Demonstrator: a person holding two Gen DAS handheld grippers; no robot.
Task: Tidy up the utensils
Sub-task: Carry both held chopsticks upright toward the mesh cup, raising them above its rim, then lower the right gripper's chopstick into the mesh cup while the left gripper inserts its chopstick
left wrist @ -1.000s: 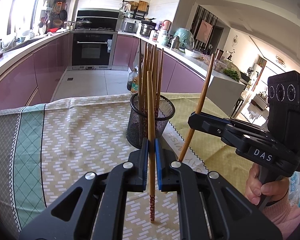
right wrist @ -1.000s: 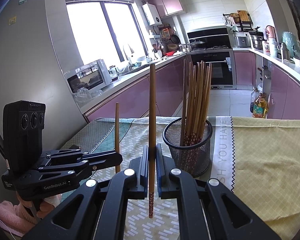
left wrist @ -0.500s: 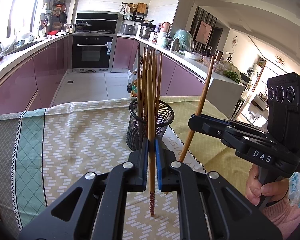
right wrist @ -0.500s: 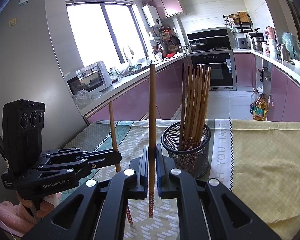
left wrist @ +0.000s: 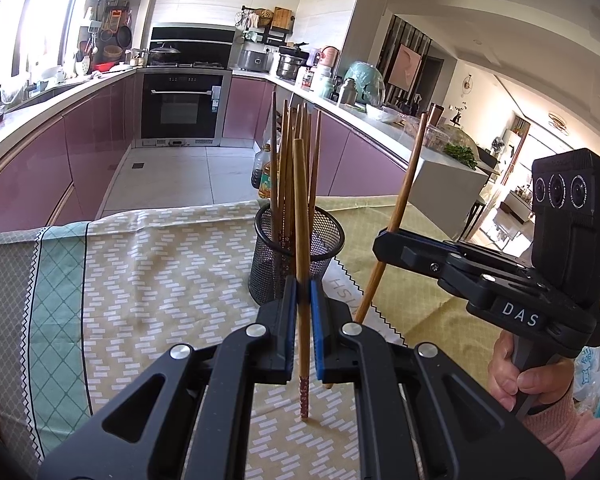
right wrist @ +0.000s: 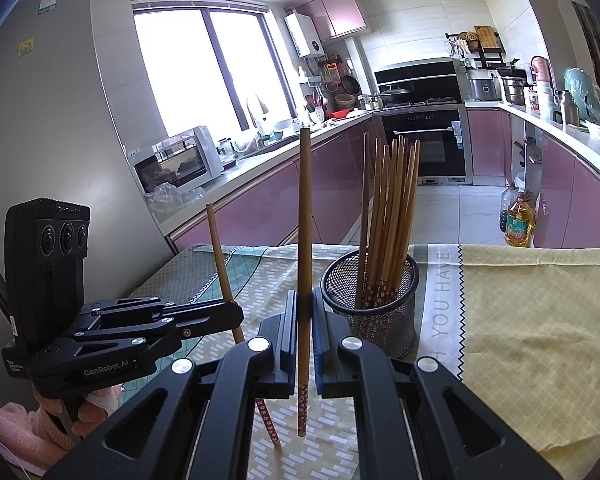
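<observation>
A black mesh holder [left wrist: 332, 240] [right wrist: 380, 316] stands on the tablecloth with several wooden chopsticks [right wrist: 392, 208] upright in it. My left gripper [left wrist: 303, 292] is shut on one chopstick [left wrist: 300, 208], held upright just in front of the holder, its patterned tip hanging above the cloth. My right gripper [right wrist: 304, 308] is shut on another chopstick [right wrist: 305, 208], also upright, to the left of the holder in its own view. Each gripper shows in the other's view: the right gripper [left wrist: 384, 240] with its slanted chopstick [left wrist: 408, 184], the left gripper [right wrist: 232, 316] with its leaning chopstick [right wrist: 218, 248].
A patterned tablecloth [left wrist: 140, 280] in green, beige and yellow covers the table. Beyond the far edge lie the kitchen floor, pink cabinets and oil bottles [right wrist: 518, 220]. A hand [left wrist: 528, 376] in a pink sleeve holds the right gripper's handle.
In the right wrist view the left gripper's chopstick has gone from upright to leaning, its top to the left and its tip to the right. Both grippers stay shut and nearly still.
</observation>
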